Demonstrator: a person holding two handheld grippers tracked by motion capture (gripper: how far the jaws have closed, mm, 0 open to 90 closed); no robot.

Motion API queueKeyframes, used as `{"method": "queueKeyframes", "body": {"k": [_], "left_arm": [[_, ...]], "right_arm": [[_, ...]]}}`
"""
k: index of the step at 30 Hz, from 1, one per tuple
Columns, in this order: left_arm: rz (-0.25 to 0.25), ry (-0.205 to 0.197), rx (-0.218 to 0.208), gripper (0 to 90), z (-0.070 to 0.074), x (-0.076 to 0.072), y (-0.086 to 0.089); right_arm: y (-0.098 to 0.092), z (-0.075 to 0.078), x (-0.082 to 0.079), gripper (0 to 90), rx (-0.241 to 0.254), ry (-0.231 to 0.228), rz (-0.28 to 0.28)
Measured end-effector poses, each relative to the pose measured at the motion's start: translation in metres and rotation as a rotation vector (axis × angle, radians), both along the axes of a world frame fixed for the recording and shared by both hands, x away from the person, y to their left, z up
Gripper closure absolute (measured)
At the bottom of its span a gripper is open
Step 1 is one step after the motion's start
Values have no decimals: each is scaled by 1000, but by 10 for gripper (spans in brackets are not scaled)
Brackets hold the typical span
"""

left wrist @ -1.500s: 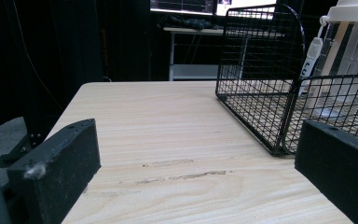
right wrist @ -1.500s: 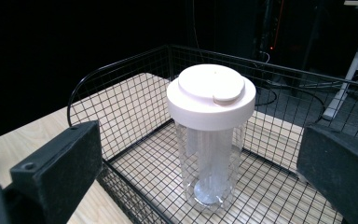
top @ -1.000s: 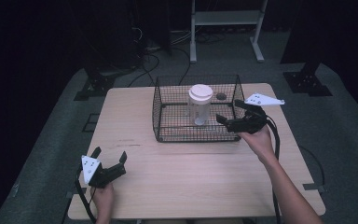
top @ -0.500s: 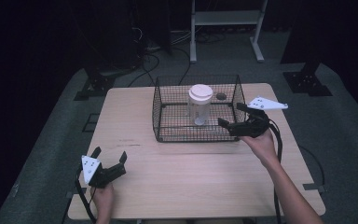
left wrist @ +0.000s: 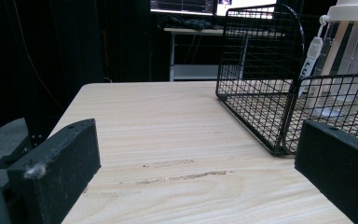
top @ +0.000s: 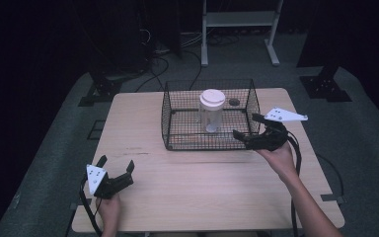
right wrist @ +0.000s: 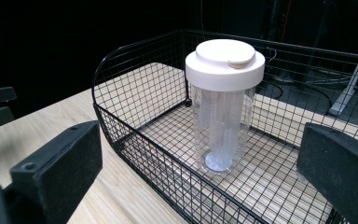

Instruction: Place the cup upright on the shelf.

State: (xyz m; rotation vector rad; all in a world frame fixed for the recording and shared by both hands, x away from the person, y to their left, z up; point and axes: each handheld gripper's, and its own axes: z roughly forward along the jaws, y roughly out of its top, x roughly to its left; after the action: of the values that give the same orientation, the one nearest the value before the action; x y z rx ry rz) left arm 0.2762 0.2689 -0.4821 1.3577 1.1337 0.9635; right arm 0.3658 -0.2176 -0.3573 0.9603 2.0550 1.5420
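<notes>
both tongs are spread wide and empty, the right tongs (top: 249, 127) beside the wire basket (top: 177, 106) holding the upright lidded bottle (top: 211, 111) (left tongs (top: 114, 167) low on the worktop (top: 202, 182)).

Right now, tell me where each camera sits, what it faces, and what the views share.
High view: above the table looking forward and down; both forearms, left gripper, right gripper.
Left gripper view: low over the table, facing the basket; own open jaws.
Right gripper view: at the basket's side, aimed at the bottle; own open jaws.
Shared: all show basket and bottle.
</notes>
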Motion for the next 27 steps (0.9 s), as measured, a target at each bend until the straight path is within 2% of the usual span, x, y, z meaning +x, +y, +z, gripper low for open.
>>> {"method": "queueKeyframes", "body": {"k": [27], "left_arm": [[1, 1, 5, 0, 0, 0, 0]], "right_arm": [[-15, -10, -21, 0, 0, 7, 0]]}}
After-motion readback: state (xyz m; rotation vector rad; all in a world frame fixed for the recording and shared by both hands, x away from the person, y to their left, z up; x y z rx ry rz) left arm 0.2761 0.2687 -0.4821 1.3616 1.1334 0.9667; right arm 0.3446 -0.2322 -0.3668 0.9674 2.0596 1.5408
